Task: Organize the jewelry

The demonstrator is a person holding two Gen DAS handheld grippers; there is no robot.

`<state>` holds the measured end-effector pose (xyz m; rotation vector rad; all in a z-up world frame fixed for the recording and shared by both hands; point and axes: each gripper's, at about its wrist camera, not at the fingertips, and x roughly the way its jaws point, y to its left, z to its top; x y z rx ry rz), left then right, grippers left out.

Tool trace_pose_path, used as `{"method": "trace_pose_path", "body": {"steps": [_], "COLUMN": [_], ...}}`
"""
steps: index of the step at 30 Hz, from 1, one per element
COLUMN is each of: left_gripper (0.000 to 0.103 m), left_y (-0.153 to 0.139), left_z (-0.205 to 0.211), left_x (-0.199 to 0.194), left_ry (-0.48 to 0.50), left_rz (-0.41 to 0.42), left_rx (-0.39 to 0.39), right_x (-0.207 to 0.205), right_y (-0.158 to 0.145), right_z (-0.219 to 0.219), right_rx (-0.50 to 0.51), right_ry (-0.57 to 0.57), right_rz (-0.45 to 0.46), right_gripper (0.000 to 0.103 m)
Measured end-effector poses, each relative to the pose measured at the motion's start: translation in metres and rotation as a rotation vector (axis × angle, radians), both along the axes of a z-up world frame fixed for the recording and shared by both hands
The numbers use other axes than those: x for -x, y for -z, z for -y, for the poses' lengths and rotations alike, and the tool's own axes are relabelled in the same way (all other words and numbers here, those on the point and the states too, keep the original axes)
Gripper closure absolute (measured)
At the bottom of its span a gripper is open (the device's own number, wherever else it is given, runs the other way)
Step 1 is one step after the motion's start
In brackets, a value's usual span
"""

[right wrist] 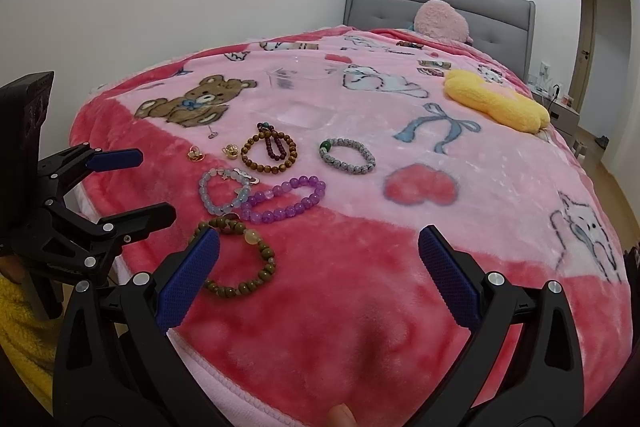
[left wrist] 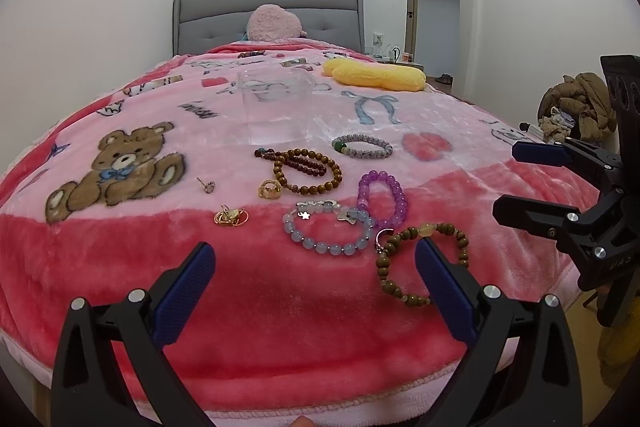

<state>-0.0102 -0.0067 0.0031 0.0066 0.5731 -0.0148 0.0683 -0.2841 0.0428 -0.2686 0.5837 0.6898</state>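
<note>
The left claw (left wrist: 314, 275) hangs spread wide over the near edge of the bed, empty, its blue pads (left wrist: 188, 291) well apart; in the right wrist view the same claw sits at 9 o'clock, also gaping. The right claw (right wrist: 320, 267) is spread too, holding nothing, with its left pad (right wrist: 192, 277) lying over part of the olive bracelet (right wrist: 244, 259). The jewelry lies loose on the pink blanket (left wrist: 120, 267), near the foot of the bed. In the left wrist view the olive bracelet is at 5 o'clock from the frame's centre, touching the purple bracelet (left wrist: 384, 197) at its far end; the pale blue bracelet (left wrist: 328, 227) lies just beside both, toward 9 o'clock of them. Farther up, at 12 o'clock from the blue one, a brown bracelet (left wrist: 308, 171) overlaps a dark red string (left wrist: 296, 159). A grey bracelet (left wrist: 362, 145) with one green bead lies apart at 2 o'clock from those. A gold ring (left wrist: 270, 189) touches the brown bracelet's near left side; a second gold piece (left wrist: 230, 217) and a stud (left wrist: 206, 185) lie toward 9 o'clock. The clear box (left wrist: 274, 107) stands upright just beyond the brown bracelet, at 12 o'clock. A yellow cushion (left wrist: 376, 75) lies well beyond, at 1 o'clock.
</note>
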Motion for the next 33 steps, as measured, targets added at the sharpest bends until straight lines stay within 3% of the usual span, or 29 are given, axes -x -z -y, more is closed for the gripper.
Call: {"method": "trace_pose_path", "body": {"steps": [7, 13, 17, 19, 20, 25, 28, 33], "left_gripper": [0.005, 0.005, 0.006, 0.011, 0.014, 0.023, 0.036, 0.050], "left_y": [-0.001, -0.003, -0.004, -0.005, -0.005, -0.005, -0.002, 0.006], "left_z": [-0.003, -0.032, -0.048, -0.057, -0.063, -0.083, -0.081, -0.070], "left_x": [0.000, -0.005, -0.013, -0.019, -0.023, -0.038, -0.047, -0.061], "left_ry": [-0.005, -0.005, -0.031, -0.048, -0.055, -0.060, -0.034, 0.015], "left_rz": [0.007, 0.005, 0.000, -0.008, -0.018, -0.048, -0.076, -0.117], "left_rx": [0.003, 0.133, 0.143, 0.148, 0.153, 0.174, 0.136, 0.085], "right_x": [-0.001, -0.012, -0.026, -0.036, -0.042, -0.069, -0.087, -0.113], "right_y": [-0.001, -0.003, -0.006, -0.008, -0.009, -0.012, -0.012, 0.000], "right_z": [-0.001, -0.001, -0.004, -0.006, -0.008, -0.017, -0.029, -0.054], "right_rx": [-0.010, -0.052, -0.075, -0.079, -0.076, -0.084, -0.064, 0.019], "right_ry": [-0.004, 0.005, -0.003, -0.003, 0.005, -0.006, -0.012, -0.042], "right_rz": [-0.009, -0.030, -0.063, -0.077, -0.086, -0.110, -0.118, -0.141], "right_gripper": [0.007, 0.008, 0.012, 0.026, 0.029, 0.036, 0.037, 0.047]}}
